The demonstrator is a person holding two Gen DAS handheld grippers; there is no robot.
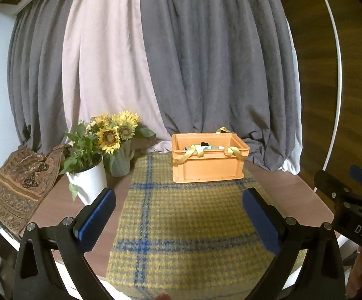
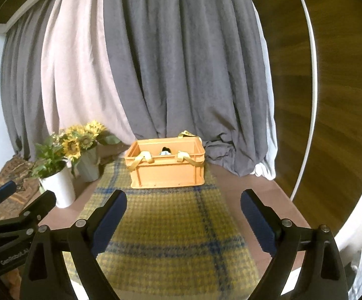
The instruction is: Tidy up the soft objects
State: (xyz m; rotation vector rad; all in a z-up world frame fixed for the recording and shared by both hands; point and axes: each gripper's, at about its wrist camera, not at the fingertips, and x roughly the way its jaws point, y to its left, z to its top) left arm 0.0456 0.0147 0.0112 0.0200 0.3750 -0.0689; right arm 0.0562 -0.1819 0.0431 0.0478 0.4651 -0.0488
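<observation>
An orange plastic crate [image 1: 207, 167] [image 2: 167, 172] stands at the far end of a yellow and blue plaid blanket [image 1: 188, 225] [image 2: 170, 237]. Pale yellow straps [image 1: 193, 150] [image 2: 144, 158] hang over its front rim, and bits of soft items [image 1: 207, 146] [image 2: 165, 151] show inside. My left gripper [image 1: 178, 207] hovers open over the blanket, well short of the crate, nothing between its blue pads [image 1: 98, 215]. My right gripper [image 2: 183, 210] is also open and empty, beside the left one; its side shows in the left wrist view [image 1: 351, 197].
A white pot of greenery [image 1: 88, 180] [image 2: 59, 187] and a grey vase of sunflowers [image 1: 120, 160] [image 2: 88, 165] stand left of the blanket. A patterned brown cloth [image 1: 18, 187] lies at the far left. Grey and pale curtains [image 1: 181, 62] hang behind the table.
</observation>
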